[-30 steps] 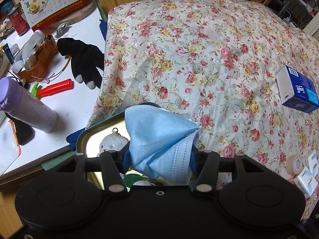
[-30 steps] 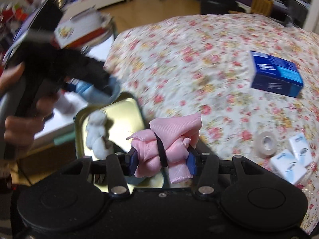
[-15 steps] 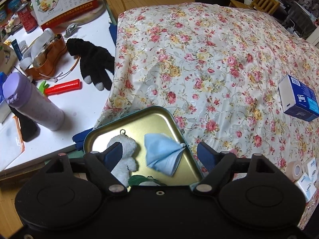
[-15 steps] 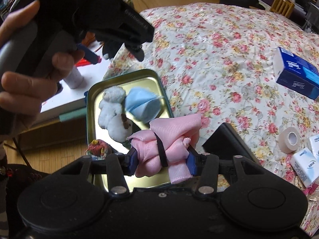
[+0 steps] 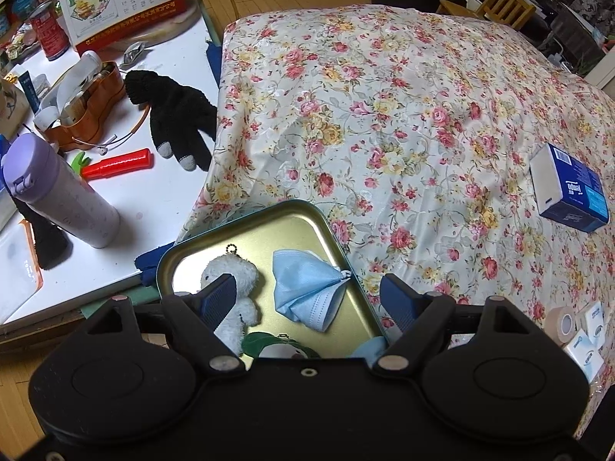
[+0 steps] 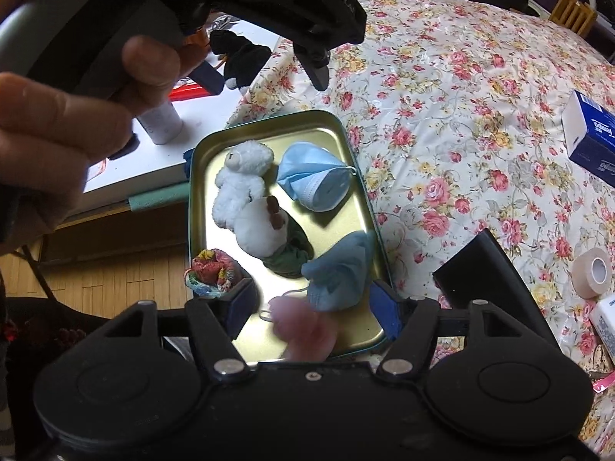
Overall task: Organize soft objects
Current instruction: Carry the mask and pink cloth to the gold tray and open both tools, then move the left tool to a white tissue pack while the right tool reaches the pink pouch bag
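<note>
A gold metal tin (image 6: 330, 126) (image 5: 269, 226) sits at the near edge of the floral bedspread. In it lie a white plush toy (image 6: 240, 180) (image 5: 234, 288), a blue face mask (image 6: 315, 176) (image 5: 307, 292), a green-and-white plush (image 6: 276, 238), a second blue mask (image 6: 342, 272) and a colourful fabric piece (image 6: 211, 272). My right gripper (image 6: 313, 307) is open above the tin's near end; a blurred pink cloth bundle (image 6: 303, 330) is between and below its fingers. My left gripper (image 5: 307, 297) is open and empty above the tin; in the right wrist view it is at the top left (image 6: 269, 50).
A black glove (image 5: 177, 115), a red tool (image 5: 119, 163), a purple bottle (image 5: 57, 192) and a calendar (image 5: 123, 4) are on the white table at left. A blue tissue box (image 5: 569, 188), a tape roll (image 6: 592, 272) and small white packs (image 5: 588, 345) lie on the bedspread. A black object (image 6: 484, 269) lies beside the tin.
My left gripper opened and dropped the blue mask into the tin, then rose. My right gripper has just opened and the pink bundle has left its fingers, blurred over the tin.
</note>
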Tool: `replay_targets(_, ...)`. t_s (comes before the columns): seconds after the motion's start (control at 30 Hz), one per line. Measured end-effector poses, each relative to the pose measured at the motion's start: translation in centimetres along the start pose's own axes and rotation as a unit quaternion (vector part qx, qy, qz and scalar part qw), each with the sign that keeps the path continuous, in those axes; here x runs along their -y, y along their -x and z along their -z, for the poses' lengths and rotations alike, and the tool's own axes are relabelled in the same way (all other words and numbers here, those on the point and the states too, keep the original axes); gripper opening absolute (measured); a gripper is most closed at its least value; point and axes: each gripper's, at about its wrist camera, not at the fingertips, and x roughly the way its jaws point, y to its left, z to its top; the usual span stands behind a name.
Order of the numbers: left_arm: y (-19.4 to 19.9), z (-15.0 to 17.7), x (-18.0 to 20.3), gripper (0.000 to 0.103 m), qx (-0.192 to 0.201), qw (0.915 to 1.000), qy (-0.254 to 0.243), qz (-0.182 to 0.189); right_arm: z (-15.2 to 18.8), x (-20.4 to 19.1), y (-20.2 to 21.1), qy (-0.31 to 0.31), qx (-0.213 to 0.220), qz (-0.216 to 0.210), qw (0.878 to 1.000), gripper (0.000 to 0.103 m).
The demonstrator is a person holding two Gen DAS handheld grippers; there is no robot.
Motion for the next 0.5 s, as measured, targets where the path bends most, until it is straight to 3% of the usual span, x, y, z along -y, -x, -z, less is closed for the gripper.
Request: replay_targets(0.5, -0.71, 0.30, 0.06, 0.079, -0.015, 0.9998, 0.001, -0.008, 0.37, 0.81, -0.35, -0.018, -0.008, 0.009, 1.000, 0.065)
